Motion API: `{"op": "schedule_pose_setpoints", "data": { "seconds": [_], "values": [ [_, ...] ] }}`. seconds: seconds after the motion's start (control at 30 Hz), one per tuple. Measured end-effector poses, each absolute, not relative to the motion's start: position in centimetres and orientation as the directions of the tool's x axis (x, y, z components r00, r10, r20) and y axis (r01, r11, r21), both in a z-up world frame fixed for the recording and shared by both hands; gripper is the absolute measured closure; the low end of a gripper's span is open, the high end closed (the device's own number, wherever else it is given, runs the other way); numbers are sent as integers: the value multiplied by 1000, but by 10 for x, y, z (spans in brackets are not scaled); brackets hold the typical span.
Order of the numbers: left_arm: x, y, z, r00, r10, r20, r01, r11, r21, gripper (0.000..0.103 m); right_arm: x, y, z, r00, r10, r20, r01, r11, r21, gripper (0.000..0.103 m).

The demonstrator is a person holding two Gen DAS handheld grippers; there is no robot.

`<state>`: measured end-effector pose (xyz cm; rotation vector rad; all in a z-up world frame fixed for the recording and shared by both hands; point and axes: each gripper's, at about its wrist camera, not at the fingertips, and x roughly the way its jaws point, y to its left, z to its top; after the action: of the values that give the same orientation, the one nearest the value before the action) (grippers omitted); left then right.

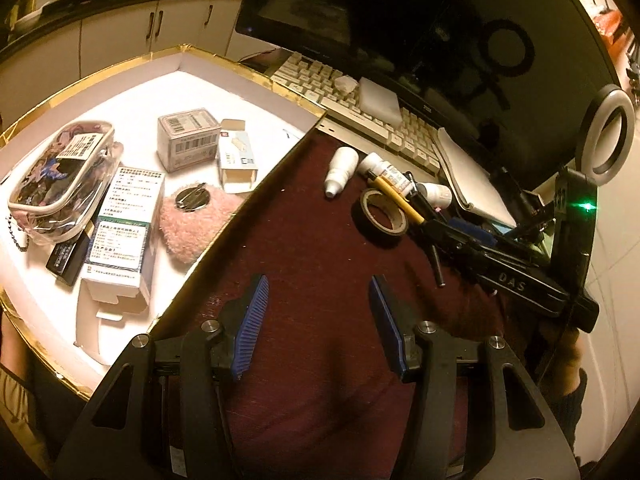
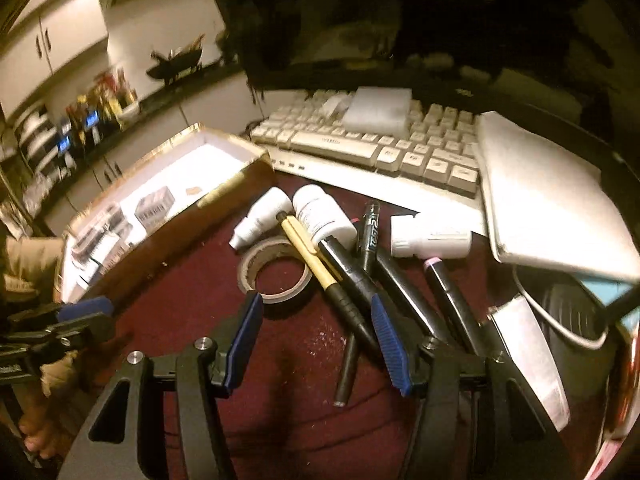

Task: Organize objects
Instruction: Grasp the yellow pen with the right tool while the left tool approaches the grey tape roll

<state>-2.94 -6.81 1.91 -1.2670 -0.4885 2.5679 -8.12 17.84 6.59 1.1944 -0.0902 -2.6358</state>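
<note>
In the left wrist view, the left claw point(image 1: 318, 312) hangs released with nothing between its blue pads over the dark red worktop point(image 1: 304, 240); the gold-rimmed white cardboard tray point(image 1: 256, 84) of small boxes lies to its left, cut off at the edge, while the black tape roll point(image 1: 383, 213), yellow pen point(image 1: 394, 196) and white plastic bottles point(image 1: 340, 170) lie well ahead, partly hidden by the right claw's black body. In the blurred right wrist view, the right claw point(image 2: 316, 322) is also released and empty. The tape roll point(image 2: 274, 276) lies just ahead, a black marker point(image 2: 352, 300) crosses under its right pad, and a silver pouch point(image 2: 528, 360) is cut off at right.
</note>
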Motion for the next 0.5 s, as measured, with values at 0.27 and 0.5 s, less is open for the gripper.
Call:
{"op": "schedule_pose_setpoints", "data": {
  "seconds": [0.27, 0.5],
  "values": [
    [-31, -70, 17, -594, 363, -719, -65, -912, -406, 51, -93, 164, 68, -606, -260, -752, 261, -958, 121, 60],
    [-32, -70, 17, -588, 367, -721, -71, -911, -406, 51, -109, 166, 56, -568, -256, -783, 262, -957, 123, 64]
  ]
}}
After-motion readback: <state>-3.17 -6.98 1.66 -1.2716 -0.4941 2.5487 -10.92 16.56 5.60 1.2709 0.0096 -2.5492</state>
